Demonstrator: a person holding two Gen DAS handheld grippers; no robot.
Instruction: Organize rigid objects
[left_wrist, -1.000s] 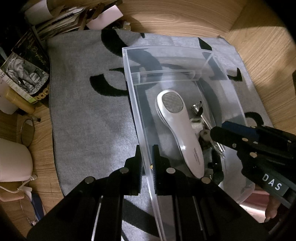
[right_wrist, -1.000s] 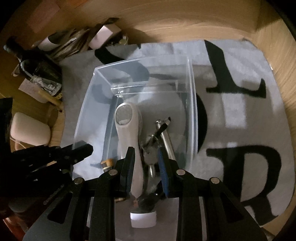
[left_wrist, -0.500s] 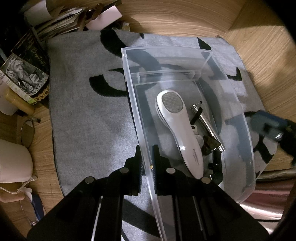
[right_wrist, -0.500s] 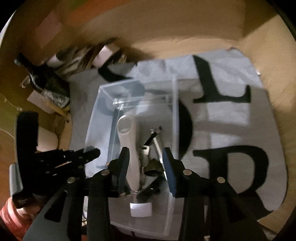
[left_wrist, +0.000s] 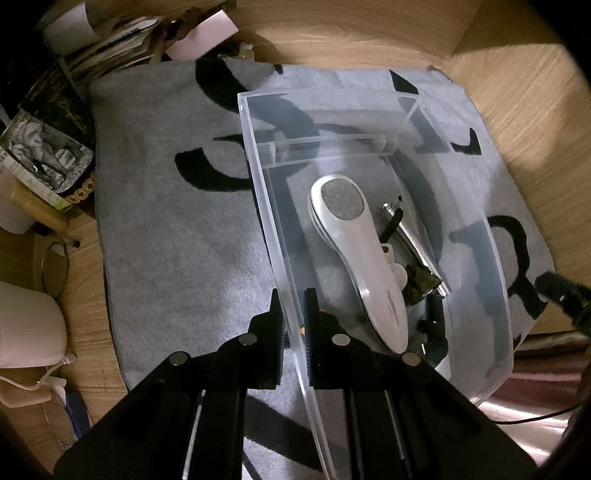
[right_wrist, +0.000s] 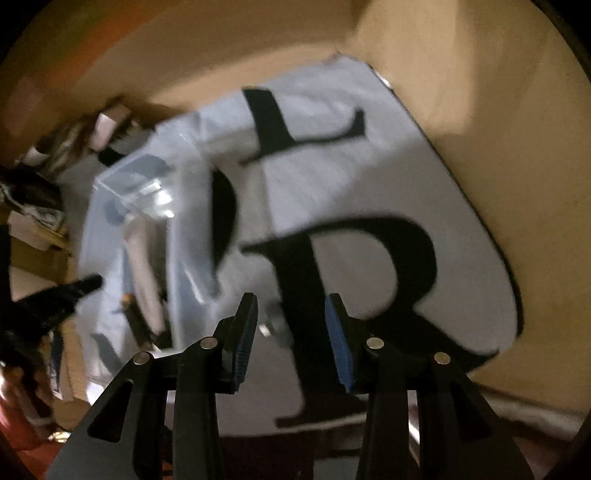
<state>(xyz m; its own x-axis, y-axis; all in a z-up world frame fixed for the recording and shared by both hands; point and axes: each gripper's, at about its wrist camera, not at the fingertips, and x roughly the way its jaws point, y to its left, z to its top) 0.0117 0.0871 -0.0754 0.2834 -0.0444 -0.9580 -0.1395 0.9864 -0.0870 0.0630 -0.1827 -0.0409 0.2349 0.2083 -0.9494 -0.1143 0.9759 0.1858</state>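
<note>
A clear plastic box stands on a grey mat with black letters. Inside it lie a white handheld device with a grey oval pad, a silver metal tube and a few small dark pieces. My left gripper is shut on the box's left wall. My right gripper hangs open over the bare mat, to the right of the box. Nothing is gripped; a small blurred pale thing on the mat shows between its fingers. One of its fingers shows at the left wrist view's right edge.
Books, papers and a bottle are piled at the back left. A white pouch and a wire ring lie on the wooden floor left of the mat. Pink fabric lies by the box's near right corner.
My right gripper opened its jaws, drew out of the box and swung right over the mat. The small pieces stayed in the box. My left gripper kept its hold on the wall.
</note>
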